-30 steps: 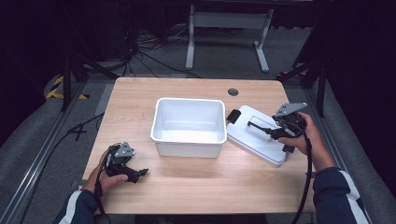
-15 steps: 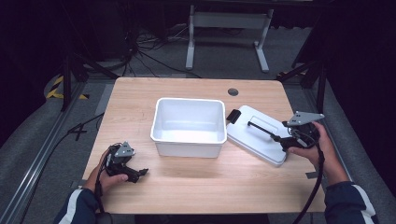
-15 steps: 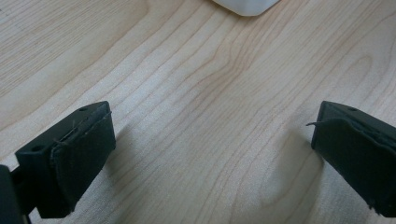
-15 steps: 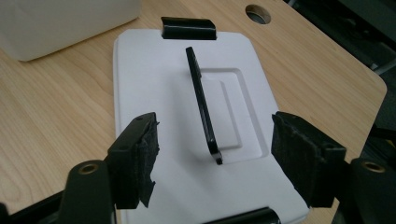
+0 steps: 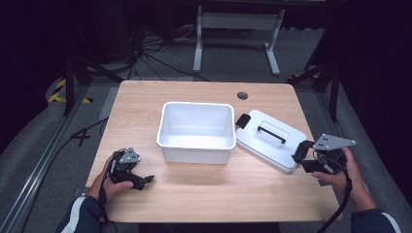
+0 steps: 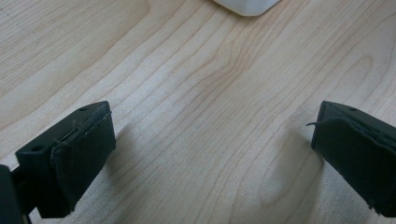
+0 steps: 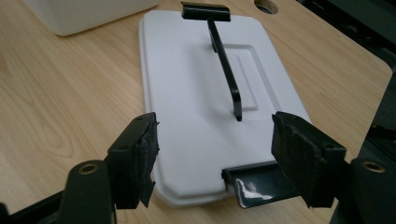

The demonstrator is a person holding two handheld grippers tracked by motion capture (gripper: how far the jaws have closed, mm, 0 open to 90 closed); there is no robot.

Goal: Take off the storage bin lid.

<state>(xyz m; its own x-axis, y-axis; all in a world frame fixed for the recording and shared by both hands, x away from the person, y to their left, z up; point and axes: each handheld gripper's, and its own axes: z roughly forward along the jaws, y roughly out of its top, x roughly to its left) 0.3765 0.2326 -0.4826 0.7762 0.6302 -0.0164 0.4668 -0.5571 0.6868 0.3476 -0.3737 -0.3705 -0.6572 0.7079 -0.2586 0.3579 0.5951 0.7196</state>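
A white bin (image 5: 196, 130) stands open and empty at the middle of the wooden worktop (image 5: 145, 102), and its white lid (image 5: 270, 140) lies flat on the wood just beside it at about 3 o'clock, top side up, turned at a slant to the bin. A black handle (image 5: 271, 134) runs along the lid's middle, with a black latch (image 5: 242, 120) at the end nearest the bin and another latch (image 7: 254, 183) at the far end. The right gripper (image 5: 302, 156), held in the person's right hand (image 5: 340, 172) near the worktop's 4 o'clock edge, is released: in the right gripper view its jaws stand wide apart, just short of the lid's near end, with that latch low between them and nothing grasped. The left gripper (image 5: 144, 180) rests in the left hand (image 5: 112, 180) at about 8 o'clock, well apart from the bin; in the left gripper view its jaws are spread wide over bare wood, with a corner of the bin at the top edge. A round hole (image 5: 242, 95) sits in the worktop near 1 o'clock.
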